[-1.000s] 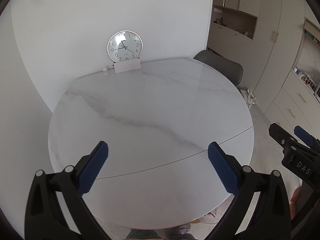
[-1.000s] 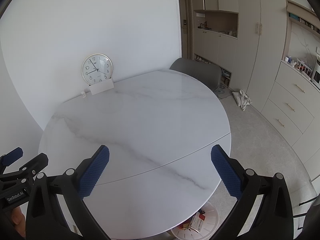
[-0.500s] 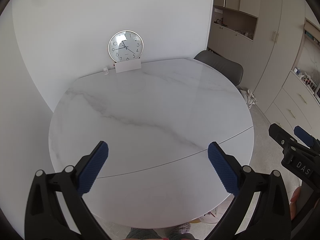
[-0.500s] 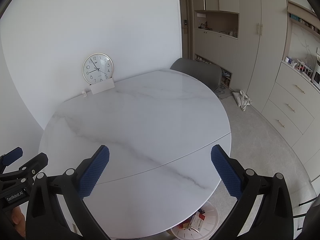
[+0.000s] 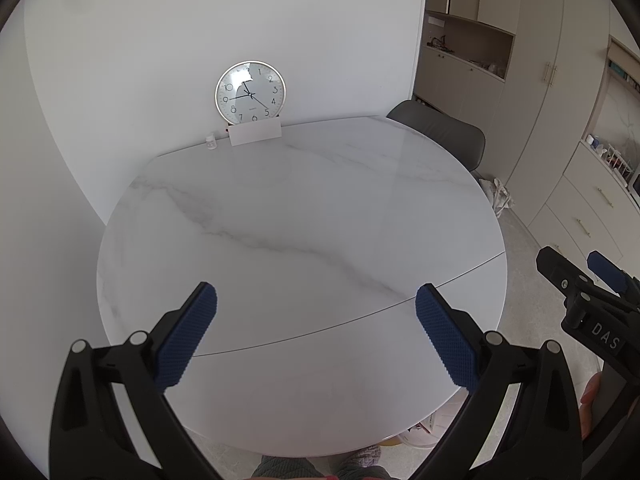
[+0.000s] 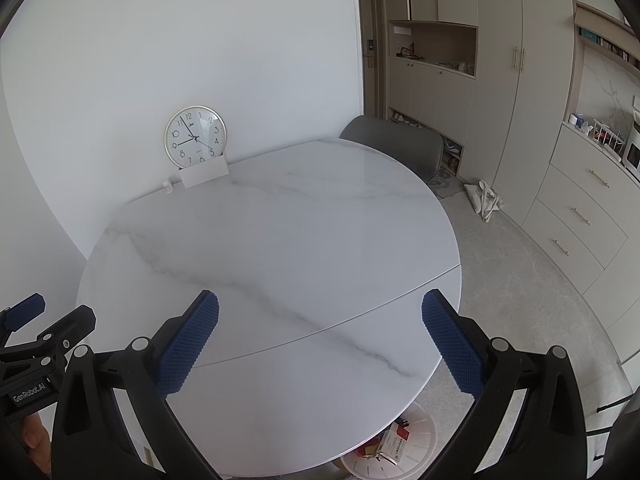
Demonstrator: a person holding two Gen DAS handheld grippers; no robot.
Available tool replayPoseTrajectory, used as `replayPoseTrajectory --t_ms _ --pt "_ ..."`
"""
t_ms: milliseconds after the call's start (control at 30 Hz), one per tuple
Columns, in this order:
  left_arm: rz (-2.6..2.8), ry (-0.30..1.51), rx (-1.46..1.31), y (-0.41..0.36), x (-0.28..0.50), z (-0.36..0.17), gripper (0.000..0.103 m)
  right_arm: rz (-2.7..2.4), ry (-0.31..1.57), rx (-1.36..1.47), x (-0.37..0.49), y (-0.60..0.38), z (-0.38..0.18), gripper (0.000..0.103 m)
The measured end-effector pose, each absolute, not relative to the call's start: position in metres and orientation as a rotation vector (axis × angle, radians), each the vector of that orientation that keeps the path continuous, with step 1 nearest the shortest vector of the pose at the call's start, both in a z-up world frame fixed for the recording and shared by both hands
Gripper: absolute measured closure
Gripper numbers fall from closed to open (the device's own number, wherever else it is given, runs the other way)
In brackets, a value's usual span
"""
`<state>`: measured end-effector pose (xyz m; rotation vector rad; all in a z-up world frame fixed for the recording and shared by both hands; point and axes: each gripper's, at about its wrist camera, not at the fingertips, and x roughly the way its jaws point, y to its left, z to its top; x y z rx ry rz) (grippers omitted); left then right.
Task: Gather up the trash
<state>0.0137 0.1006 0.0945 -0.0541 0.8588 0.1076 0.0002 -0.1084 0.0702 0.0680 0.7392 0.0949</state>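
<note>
The round marble counter spreads ahead of and beneath both sets of jaws, its top bare apart from the things at its far edge. A grey chair stands beyond the counter, ahead and to the right of the right gripper's jaws. The left gripper hovers above the near edge with its jaws released and wide apart, nothing between them. The right gripper does the same just beside it, jaws spread and empty. A white bin sits on the floor under the counter's near rim, below the right jaws, with the trash, cartons and wrappers, inside. Far ahead, a clock leans on the wall behind a white card, a tiny bottle beside it.
</note>
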Motion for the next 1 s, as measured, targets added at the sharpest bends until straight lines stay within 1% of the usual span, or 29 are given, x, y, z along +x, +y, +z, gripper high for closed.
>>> replayPoseTrajectory --t_ms 1000 --pt "0.075 0.870 -0.021 0.088 0.013 0.092 0.008 0.049 0.752 0.099 0.001 -0.131 0.068 0.002"
